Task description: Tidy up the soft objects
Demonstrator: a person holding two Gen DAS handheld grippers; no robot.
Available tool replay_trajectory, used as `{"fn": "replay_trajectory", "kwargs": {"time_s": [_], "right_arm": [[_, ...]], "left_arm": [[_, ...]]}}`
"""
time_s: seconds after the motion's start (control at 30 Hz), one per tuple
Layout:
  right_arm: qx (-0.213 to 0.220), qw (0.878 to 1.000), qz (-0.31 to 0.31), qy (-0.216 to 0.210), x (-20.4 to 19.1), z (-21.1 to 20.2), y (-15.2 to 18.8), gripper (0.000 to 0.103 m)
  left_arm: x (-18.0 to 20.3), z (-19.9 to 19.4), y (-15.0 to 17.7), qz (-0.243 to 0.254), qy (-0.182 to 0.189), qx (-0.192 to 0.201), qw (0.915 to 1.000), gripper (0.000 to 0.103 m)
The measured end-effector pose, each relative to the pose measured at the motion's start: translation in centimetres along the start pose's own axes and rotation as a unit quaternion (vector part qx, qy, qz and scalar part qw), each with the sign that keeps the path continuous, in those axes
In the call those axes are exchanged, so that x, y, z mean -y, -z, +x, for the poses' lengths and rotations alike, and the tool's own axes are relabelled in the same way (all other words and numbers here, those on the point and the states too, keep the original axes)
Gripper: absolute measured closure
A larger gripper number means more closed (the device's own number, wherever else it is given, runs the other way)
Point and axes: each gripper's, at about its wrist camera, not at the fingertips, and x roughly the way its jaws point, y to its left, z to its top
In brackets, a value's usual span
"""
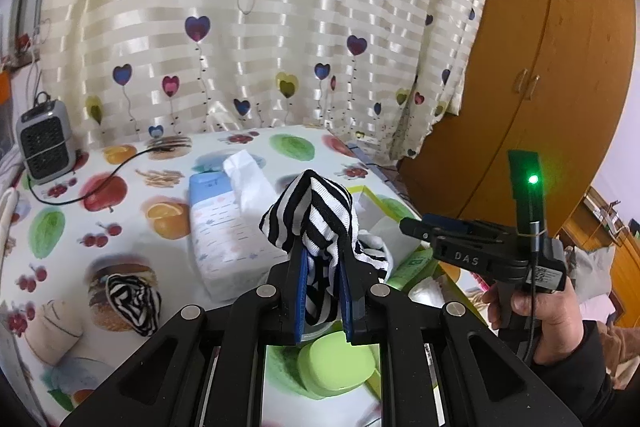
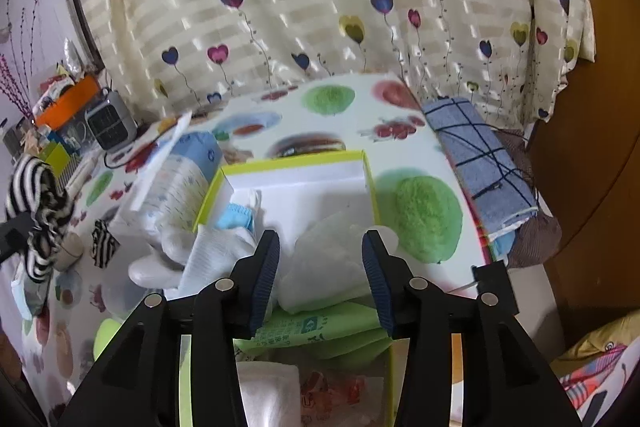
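At the far left of the left wrist view we see a small grey fan heater standing on the fruit-printed surface, and nearer to us a crumpled black-and-white striped sock lying apart from everything else. Moving right, a pale blue soft pack of tissues lies on the surface, a white tissue sticking up from its top. Just beside it the left gripper has its blue-padded fingers drawn narrow and clamped on a second black-and-white striped sock, which bunches up above the fingertips and hangs down between them. Below the fingers lies a round lime-green lid. Further right, a hand holds the right gripper's handle. In the right wrist view, the right gripper has its fingers standing wide, and we see a crumpled white soft cloth lying between them, the pads not pressing on it. Beyond it sits an open yellow-green-rimmed white box with a small light-blue cloth in its left corner, and at the right edge of the surface lies a folded blue checked towel.
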Motion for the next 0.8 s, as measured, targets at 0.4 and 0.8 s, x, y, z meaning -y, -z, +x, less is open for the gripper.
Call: {"fn": "replay_trajectory", "kwargs": {"time_s": [0.4,0.8], "right_arm": [[0.041,0.999,0.033,0.004,1.3,-4.8,2.3,0.058],[0.043,0.998,0.046,0.003,2.2,-5.9,3.6,0.058]], "left_arm": [[3.3,2.5,0.2,0.027,0.042,-0.028,0.9983,0.090],[6.7,7.2,1.5,0.074,0.078,-0.084,0.9906,0.090]]}}
